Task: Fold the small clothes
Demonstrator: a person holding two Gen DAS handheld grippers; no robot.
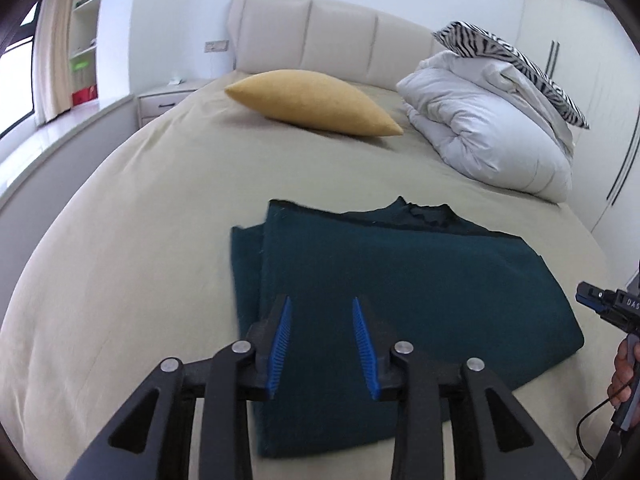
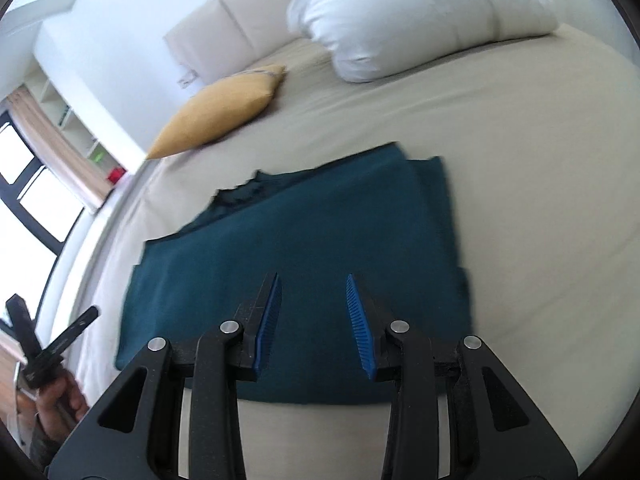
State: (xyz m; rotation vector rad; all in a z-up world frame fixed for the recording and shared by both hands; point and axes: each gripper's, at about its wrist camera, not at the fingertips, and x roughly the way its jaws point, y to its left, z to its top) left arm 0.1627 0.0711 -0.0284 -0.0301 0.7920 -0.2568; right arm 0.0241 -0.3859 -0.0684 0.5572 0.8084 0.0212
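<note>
Blue-ribbed pads (image 1: pixel 282 344) of my left tongs (image 1: pixel 321 308) frame the nearest part of the scene, spread apart with nothing between them, hovering over the near left portion of a dark teal garment (image 1: pixel 400 280). From the right wrist view, my right tongs (image 2: pixel 312 286) likewise stand open and empty above the same garment (image 2: pixel 304 240), over its near edge.

Folded into a rough rectangle, the garment lies flat on the bed (image 1: pixel 140 240), toward the near side of the mattress, its neckline facing the headboard (image 1: pixel 320 32). A narrower folded layer shows along its left edge in the left wrist view.

Beyond it, well apart, a yellow cushion (image 1: pixel 316 104) rests on the beige sheet near the headboard. Just beside the cushion, to its right, sits a bundled white duvet (image 1: pixel 488 128) with a zebra-print pillow (image 1: pixel 520 64) lying on top.

At the frame's right edge in the left wrist view, the person's right hand (image 1: pixel 622 376) grips the other tool's handle; a nightstand (image 1: pixel 168 98) and shelves (image 1: pixel 84 28) stand at far left.
</note>
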